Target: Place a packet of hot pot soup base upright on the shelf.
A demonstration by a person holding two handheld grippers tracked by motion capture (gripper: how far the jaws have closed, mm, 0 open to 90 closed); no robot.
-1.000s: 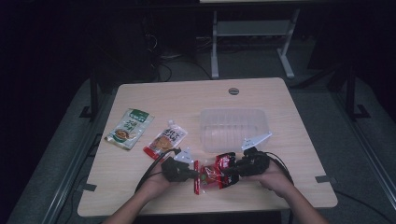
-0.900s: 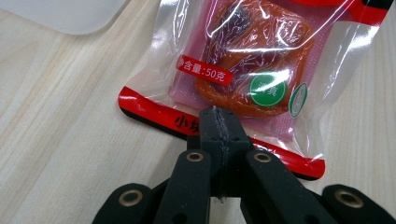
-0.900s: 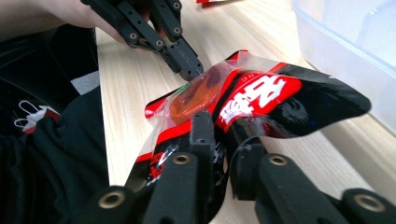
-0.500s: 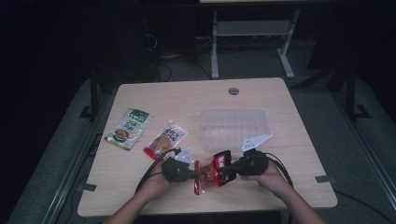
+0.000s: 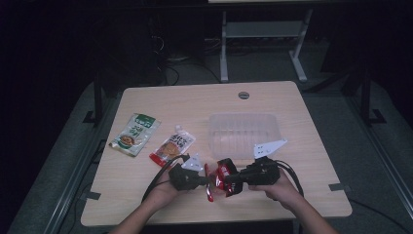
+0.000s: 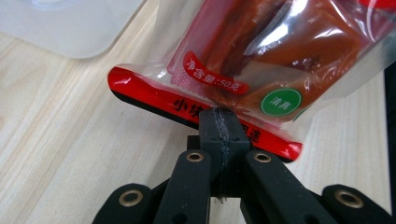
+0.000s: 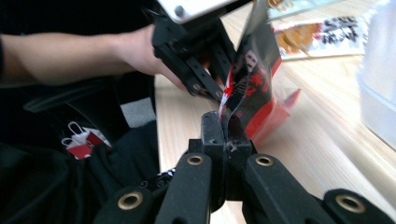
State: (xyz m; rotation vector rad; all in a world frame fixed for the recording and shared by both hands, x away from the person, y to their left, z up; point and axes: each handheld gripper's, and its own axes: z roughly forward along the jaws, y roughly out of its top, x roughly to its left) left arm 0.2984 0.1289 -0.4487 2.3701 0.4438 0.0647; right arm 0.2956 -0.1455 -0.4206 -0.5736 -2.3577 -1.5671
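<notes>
A red snack packet (image 5: 221, 178) with a clear window hangs between my two grippers, just above the front middle of the wooden table (image 5: 311, 195). My left gripper (image 5: 208, 183) is shut on the packet's red sealed bottom strip; in the left gripper view its pads (image 6: 223, 122) pinch that strip under the packet (image 6: 280, 46). My right gripper (image 5: 233, 184) is shut on the opposite edge. In the right gripper view its jaws (image 7: 225, 128) clamp the thin edge of the packet (image 7: 250, 79), with the left gripper (image 7: 219, 95) and its hand beyond.
A clear plastic container (image 5: 243, 131) stands just behind the grippers. A green packet (image 5: 135, 134) and an orange-and-white packet (image 5: 171, 146) lie at the left of the table. A round cable hole (image 5: 244, 95) sits near the far edge. Cables trail from both grippers.
The right gripper has shifted slightly in toward the packet. The left hand and the packet have stayed where they were.
</notes>
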